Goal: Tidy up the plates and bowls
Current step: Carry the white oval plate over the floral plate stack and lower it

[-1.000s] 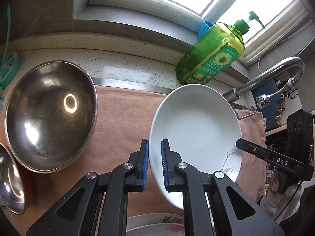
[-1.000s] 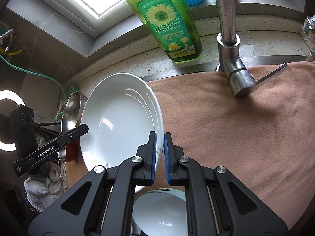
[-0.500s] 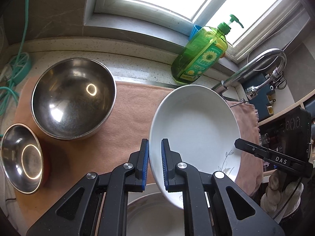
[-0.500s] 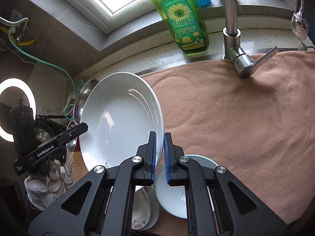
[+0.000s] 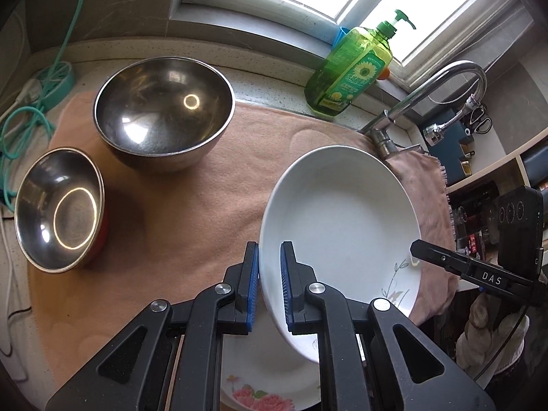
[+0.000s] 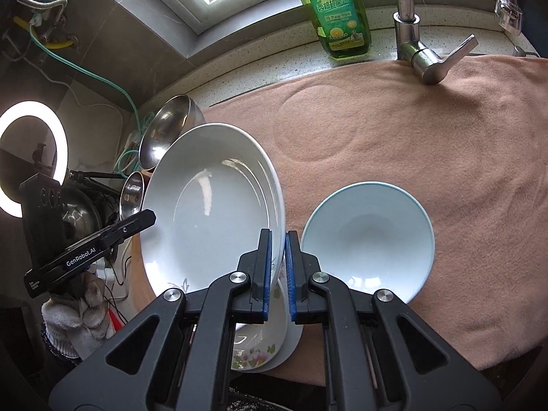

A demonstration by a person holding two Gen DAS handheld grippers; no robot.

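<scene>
Two grippers have the white plate between them: your left gripper is clamped on its left rim and your right gripper on the opposite rim, each with its blue pads pinched tight on the thin edge. The plate hangs tilted in the air above the pink cloth, over a flowered plate that lies on the cloth at the near edge. Just to the right of that one stands a pale blue bowl; off to the far left sit a large steel bowl and a small steel bowl, close together but not touching. Treat what you carry as stiff, glazed and brittle: it will not flex to forgive a knock, and its smooth rim can slide out of the pads if you let one side lead the other. It looks moderately heavy for so narrow a hold, so keep both grips on opposite edges and keep them level with each other. If you mean to stack it on the flowered plate, lower it flat and centred; a corner landing could chip either one. Mind the tap and the green soap bottle at the far side.
</scene>
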